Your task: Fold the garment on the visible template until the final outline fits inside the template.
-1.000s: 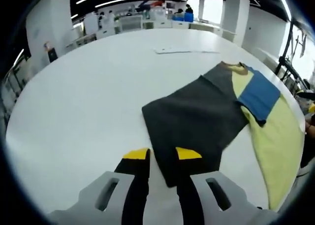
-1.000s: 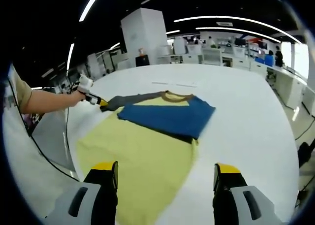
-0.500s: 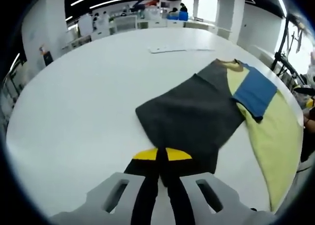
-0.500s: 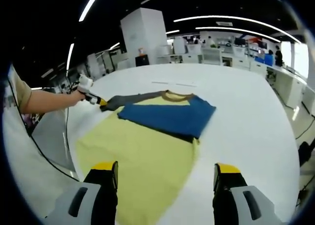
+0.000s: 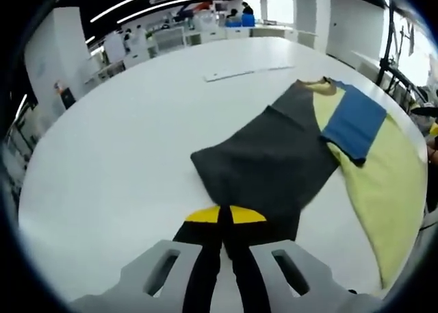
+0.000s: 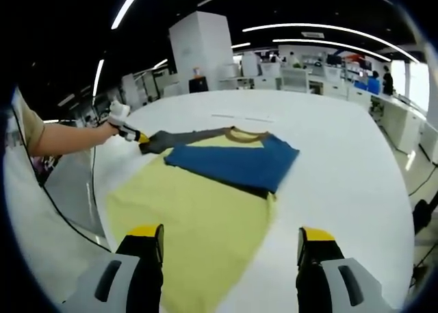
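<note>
The left hand-held gripper (image 5: pixel 225 216) pinches the T-shirt's (image 5: pixel 274 162) grey sleeve hem; the right hand-held gripper (image 6: pixel 230 239) hovers spread over the white bench (image 6: pixel 342 169).

Your left tongs (image 5: pixel 226 214) cover the near corner of the shirt's grey sleeve (image 5: pixel 270 159), so you cannot see how much cloth sits between their closed tips, and in the right gripper view they are too small beyond the shirt (image 6: pixel 205 190) to read their grip. The yellow body runs off the edge of the left gripper view to the right of those tongs, hiding its hem. Between the right tongs (image 6: pixel 231 243) the near yellow edge drops out of sight, and no template outline can be made out on the white table (image 6: pixel 342 162).
</note>
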`<action>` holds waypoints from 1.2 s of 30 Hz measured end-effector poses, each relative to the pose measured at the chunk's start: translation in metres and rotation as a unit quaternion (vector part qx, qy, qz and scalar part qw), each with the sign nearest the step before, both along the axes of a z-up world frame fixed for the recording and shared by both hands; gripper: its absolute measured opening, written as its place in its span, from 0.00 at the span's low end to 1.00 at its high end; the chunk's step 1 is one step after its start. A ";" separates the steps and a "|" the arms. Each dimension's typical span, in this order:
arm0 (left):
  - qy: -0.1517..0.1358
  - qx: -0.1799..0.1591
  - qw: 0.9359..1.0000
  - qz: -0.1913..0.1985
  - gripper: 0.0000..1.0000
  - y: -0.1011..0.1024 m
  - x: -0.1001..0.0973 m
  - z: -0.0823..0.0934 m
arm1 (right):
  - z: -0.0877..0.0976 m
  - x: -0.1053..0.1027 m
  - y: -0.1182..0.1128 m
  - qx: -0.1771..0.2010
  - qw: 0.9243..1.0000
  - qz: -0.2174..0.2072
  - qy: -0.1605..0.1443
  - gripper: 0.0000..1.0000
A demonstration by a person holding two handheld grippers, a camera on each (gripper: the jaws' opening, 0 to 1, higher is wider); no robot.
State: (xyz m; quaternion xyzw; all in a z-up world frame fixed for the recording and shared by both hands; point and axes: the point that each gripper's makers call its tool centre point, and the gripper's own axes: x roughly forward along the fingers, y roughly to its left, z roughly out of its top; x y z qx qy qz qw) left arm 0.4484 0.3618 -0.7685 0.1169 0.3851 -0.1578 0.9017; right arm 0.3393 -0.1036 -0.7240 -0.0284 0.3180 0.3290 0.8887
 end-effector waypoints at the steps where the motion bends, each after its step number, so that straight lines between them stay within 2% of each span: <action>1: -0.001 0.000 1.000 0.000 0.00 0.000 0.001 0.002 | 0.000 0.000 0.000 -0.001 1.000 0.001 -0.001 0.79; 17: -0.036 -0.005 0.999 -0.015 0.00 -0.021 0.011 0.039 | 0.006 -0.008 -0.001 -0.011 1.000 0.014 -0.012 0.79; 29: -0.055 -0.015 0.997 -0.045 0.00 -0.060 0.017 0.061 | 0.004 -0.016 -0.007 -0.012 1.000 0.011 -0.013 0.79; 36: -0.058 -0.024 0.996 -0.062 0.00 -0.081 0.024 0.065 | 0.002 -0.017 -0.010 -0.012 1.000 0.009 -0.013 0.79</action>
